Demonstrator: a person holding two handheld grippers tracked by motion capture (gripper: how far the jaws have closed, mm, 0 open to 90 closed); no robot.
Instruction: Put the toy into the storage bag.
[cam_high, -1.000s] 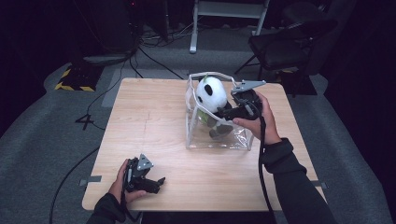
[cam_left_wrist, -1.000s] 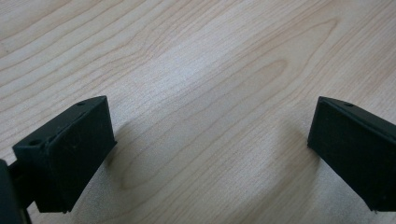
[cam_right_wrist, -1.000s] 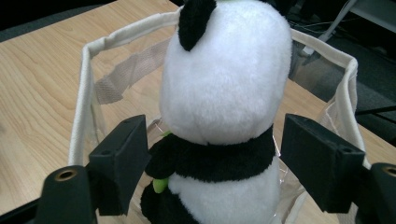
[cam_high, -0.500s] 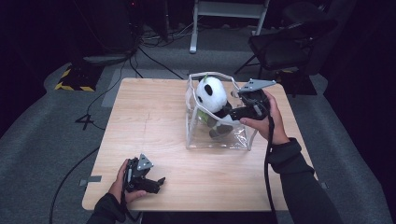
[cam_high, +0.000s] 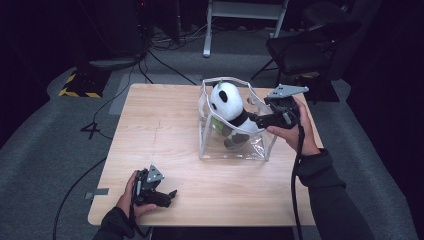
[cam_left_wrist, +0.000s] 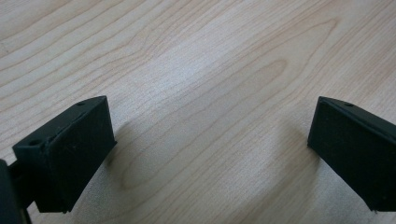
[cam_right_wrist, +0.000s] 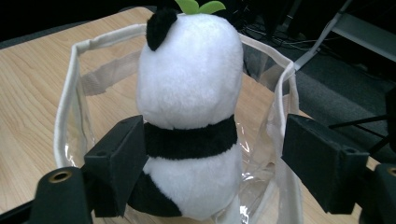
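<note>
A black-and-white panda plush (cam_high: 227, 102) with a green leaf on its head sits upright in a clear plastic bag (cam_high: 260, 145) with a cream rim, at the table's right middle. My right gripper (cam_high: 252, 119) reaches over the bag's right side at the panda's black waist band. In the right gripper view, the panda (cam_right_wrist: 189, 93) stands between the jaws of my right gripper (cam_right_wrist: 212, 144). One jaw is against its side, the other stands off with a gap, so it is open. My left gripper (cam_high: 170, 196) rests open near the front left edge, its jaws (cam_left_wrist: 210, 140) wide over bare wood.
The wooden table (cam_high: 160, 125) has bare room to the left of the bag. A dark chair (cam_high: 305, 50) stands behind the table's right corner. Cables and a yellow-black striped block (cam_high: 77, 85) lie on the grey floor at the left.
My right hand has drawn back a little to the right from the panda. The panda stays in the bag. The left gripper has not moved.
</note>
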